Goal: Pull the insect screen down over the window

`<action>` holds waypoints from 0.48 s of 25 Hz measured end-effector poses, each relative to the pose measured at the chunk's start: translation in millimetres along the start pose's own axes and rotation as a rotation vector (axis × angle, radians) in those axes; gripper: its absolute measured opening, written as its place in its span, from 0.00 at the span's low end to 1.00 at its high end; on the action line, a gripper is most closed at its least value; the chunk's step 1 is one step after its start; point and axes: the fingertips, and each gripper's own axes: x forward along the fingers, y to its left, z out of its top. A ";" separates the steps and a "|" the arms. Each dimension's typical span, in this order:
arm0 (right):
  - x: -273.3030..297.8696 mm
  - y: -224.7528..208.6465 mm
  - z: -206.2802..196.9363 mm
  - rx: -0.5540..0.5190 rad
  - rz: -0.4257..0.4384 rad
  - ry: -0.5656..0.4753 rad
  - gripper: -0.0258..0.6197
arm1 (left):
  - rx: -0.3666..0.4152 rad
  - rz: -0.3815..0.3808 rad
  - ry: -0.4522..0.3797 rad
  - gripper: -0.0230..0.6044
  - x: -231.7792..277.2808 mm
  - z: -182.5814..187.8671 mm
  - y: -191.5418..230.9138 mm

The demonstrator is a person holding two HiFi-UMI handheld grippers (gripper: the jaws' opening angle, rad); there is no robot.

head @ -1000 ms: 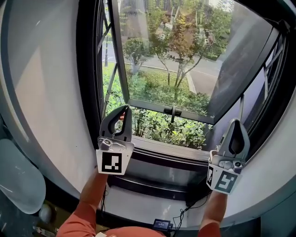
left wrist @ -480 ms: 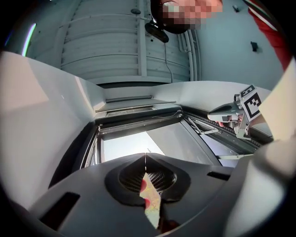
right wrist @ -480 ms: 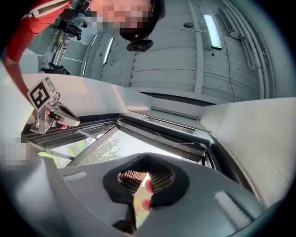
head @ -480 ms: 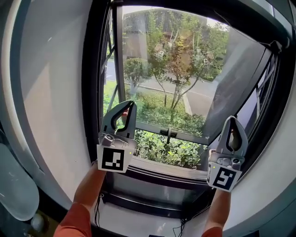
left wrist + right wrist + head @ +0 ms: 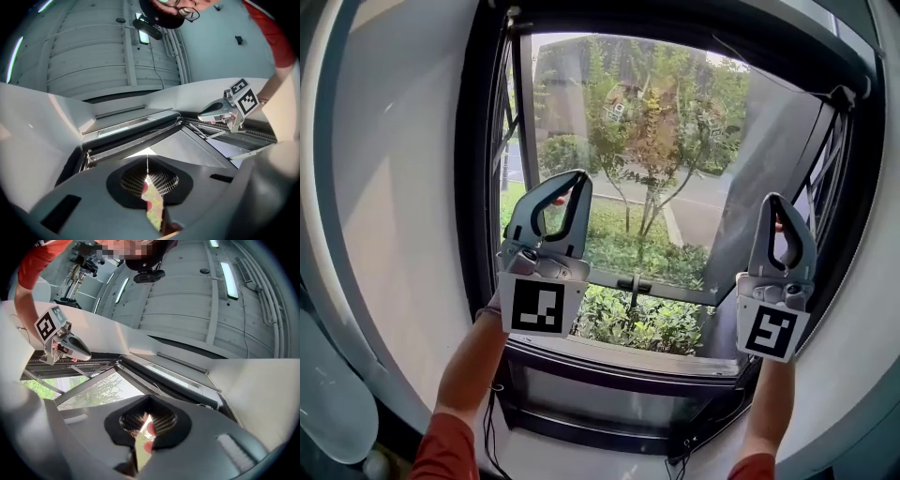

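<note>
In the head view we see the left gripper and the right gripper held up before the open window, one towards each side, with trees and a road far beyond. The two gripper views look upward instead and show what the head view barely catches. There the insect screen is a dark bar along the top of the window frame, beyond both jaw tips. Over it runs a ribbed ceiling with light strips. Each gripper view shows its own jaws closed together, nothing between them. We cannot make out the screen's mesh, and the head view leaves the frame's top dark and cut off. We count two grippers, each with one marker cube, two forearms in orange-red sleeves, one window and one sash handle.
</note>
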 end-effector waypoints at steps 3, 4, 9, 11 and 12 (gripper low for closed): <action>13.3 -10.6 9.6 -0.102 0.017 0.000 0.05 | 0.066 -0.007 -0.027 0.05 16.6 13.1 6.3; 18.6 -14.8 9.1 -0.133 0.021 0.018 0.05 | 0.090 -0.007 -0.032 0.05 22.2 16.6 9.4; 47.3 -37.7 -1.0 -0.236 0.012 0.129 0.05 | 0.286 -0.018 -0.036 0.05 50.0 28.6 19.5; 60.2 -44.6 0.5 -0.263 0.010 0.129 0.05 | 0.365 -0.020 -0.030 0.05 60.6 33.4 23.7; 66.3 -48.1 1.2 -0.279 0.011 0.129 0.05 | 0.391 -0.018 -0.027 0.05 66.1 36.2 26.5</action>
